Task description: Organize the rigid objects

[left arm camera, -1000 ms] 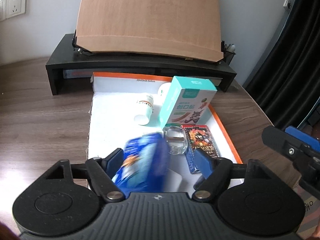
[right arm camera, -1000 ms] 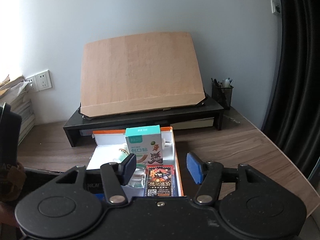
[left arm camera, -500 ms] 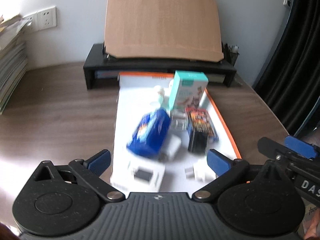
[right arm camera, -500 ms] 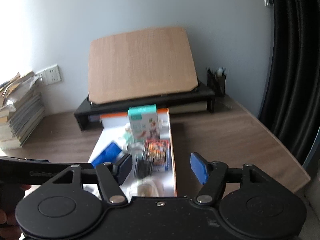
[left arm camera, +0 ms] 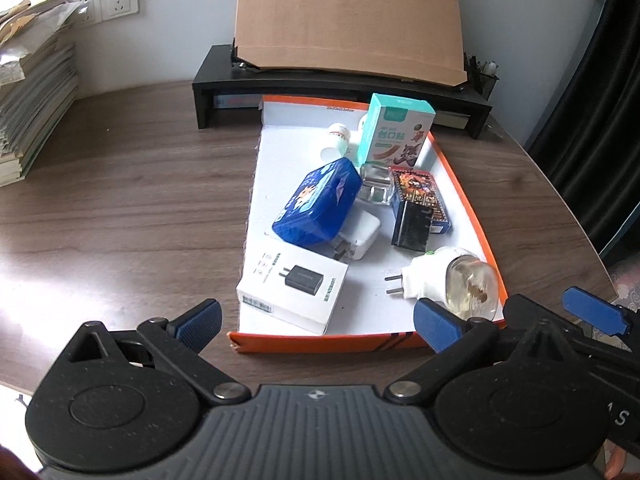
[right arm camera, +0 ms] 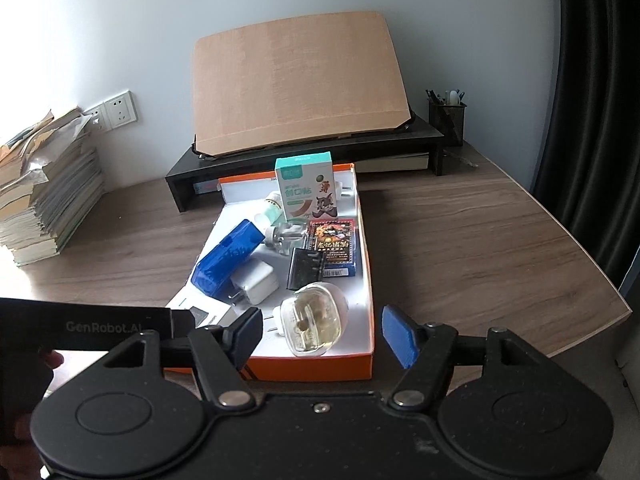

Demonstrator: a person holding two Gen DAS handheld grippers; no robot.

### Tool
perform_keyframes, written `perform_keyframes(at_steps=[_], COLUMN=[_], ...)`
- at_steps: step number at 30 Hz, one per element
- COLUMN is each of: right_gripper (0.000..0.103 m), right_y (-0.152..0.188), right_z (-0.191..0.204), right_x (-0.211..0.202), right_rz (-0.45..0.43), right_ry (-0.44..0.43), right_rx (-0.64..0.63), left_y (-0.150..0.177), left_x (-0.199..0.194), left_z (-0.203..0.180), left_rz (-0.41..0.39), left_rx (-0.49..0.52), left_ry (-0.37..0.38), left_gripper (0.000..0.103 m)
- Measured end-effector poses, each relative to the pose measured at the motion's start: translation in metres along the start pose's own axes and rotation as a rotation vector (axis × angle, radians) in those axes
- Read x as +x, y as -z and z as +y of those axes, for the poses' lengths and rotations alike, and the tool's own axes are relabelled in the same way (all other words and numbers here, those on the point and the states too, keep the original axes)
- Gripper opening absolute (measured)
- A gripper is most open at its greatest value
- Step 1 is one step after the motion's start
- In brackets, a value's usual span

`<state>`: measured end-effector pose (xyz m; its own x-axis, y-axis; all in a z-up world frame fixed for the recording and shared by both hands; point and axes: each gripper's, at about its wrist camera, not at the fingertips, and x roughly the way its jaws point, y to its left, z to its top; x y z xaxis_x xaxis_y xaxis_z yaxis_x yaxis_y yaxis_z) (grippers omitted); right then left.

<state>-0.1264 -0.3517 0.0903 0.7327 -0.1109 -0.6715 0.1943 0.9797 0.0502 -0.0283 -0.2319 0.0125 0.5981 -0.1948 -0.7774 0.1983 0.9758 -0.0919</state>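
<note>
— Left gripper (left arm camera: 316,322): fingers apart, holding nothing, hanging just short of the tray (left arm camera: 320,338) near edge. Right gripper (right arm camera: 322,334): same, spread and empty, beside it.

— Held back like that probably to survey before picking.

— Everything already inside the tray on the tabletop (left arm camera: 120,208). Blue tin (left arm camera: 316,204) tipped across the white charger (left arm camera: 360,236), likely just dropped there. Teal box (left arm camera: 394,136) upright at the far end, card deck (left arm camera: 420,200) flat alongside, black adapter (left arm camera: 412,228) leaning on it.

— Nearest?

— White carton (left arm camera: 292,284) front-left, plug-in bulb (left arm camera: 448,282) front-right against the rim.

— Tin looks worth straightening; risks sliding off the charger.
</note>
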Motion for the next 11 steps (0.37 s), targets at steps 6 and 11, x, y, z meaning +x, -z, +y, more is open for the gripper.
perform_keyframes(at_steps=[6,11], right_gripper=[0.08,0.08], right_y=[0.0019,0.0026], right_z=[0.0019,-0.0008], right_x=[-0.0027,-0.0034], right_rz=[0.003,0.0], right_ry=[-0.009,-0.006], right_rx=[-0.013,-0.006], left_y=[0.0042,0.0065], left_x=[-0.0015,-0.0035], left_z=[0.001,0.0013], left_rz=[0.007,-0.007], left_rx=[-0.013,-0.016], left_ry=[-0.005,0.011], left_gripper=[0.103,0.103])
